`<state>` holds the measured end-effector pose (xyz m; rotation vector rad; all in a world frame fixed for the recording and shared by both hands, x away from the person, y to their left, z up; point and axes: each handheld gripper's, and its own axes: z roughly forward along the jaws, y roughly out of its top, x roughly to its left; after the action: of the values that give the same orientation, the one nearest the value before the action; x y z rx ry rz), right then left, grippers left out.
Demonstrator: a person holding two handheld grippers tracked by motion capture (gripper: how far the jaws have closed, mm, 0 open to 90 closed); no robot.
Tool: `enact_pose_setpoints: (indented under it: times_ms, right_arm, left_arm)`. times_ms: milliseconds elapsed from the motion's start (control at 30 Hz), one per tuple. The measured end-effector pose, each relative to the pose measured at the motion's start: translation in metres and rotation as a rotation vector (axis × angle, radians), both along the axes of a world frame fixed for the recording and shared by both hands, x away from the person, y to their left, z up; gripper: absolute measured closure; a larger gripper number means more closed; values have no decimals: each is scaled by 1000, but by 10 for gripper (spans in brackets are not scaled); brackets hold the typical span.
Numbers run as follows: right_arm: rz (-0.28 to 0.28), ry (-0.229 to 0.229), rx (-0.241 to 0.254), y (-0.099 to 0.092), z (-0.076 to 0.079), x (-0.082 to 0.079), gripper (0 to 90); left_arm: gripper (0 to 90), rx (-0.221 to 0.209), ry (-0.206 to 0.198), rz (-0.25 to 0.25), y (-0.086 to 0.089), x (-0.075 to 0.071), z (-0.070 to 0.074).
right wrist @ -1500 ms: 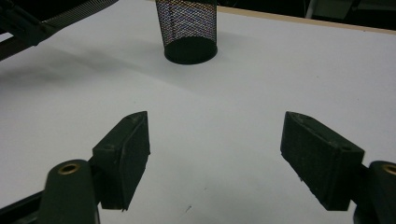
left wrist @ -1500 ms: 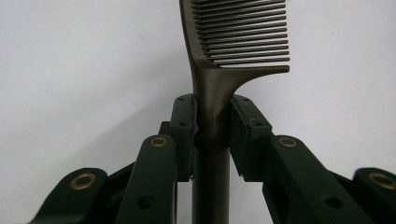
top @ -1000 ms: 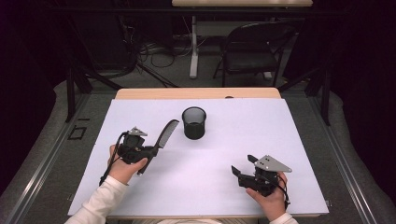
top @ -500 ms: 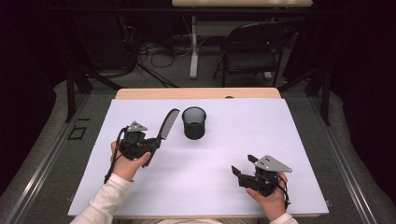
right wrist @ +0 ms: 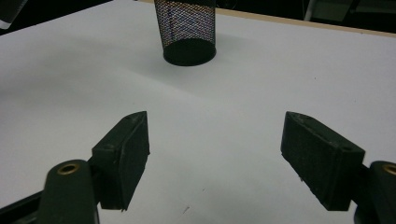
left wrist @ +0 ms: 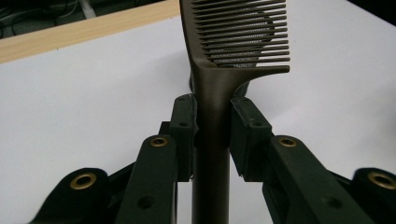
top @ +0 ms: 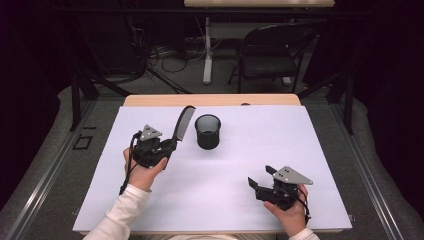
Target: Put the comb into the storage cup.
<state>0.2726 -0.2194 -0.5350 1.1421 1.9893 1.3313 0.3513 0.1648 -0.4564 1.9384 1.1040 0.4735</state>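
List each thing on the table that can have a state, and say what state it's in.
Dark plastic comb: clamped by its handle, lifted, teeth end up.
Black wire-mesh cup: upright on the white sheet, nothing visible inside.
Left gripper: shut on the comb.
Right gripper: open, holding nothing, low over the sheet.

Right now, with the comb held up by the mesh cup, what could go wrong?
The left gripper clamps the comb only low on its handle, so the long toothed end could pivot or slip. The mesh cup stands free on the white sheet; a sideways knock from the comb might tip it, since the open right gripper is not steadying it.
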Motion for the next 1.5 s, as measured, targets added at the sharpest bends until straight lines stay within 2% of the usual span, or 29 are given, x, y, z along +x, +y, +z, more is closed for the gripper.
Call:
enact_pose_setpoints:
  times_ms: [333,633,767,1100,1233,1500]
  right_arm:
    - [0,-11,5,0,0,0,230]
    - [16,-17,-5,1,1,1,233]
    - [22,-21,-7,1,1,1,244]
    - [22,-11,2,3,1,2,244]
    - [29,-10,13,4,2,2,244]
    - [40,-4,32,6,1,2,240]
  left_arm:
    - [722,-24,-79,15,3,-6,-4]
    - [722,-41,-178,-16,1,-13,-10]
    - [722,-35,-203,-20,-1,-16,-16]
    - [722,35,-277,-22,-9,-26,-23]
    - [722,50,-299,-28,-12,-30,-23]
    - [722,66,-315,-37,-16,-32,-25]
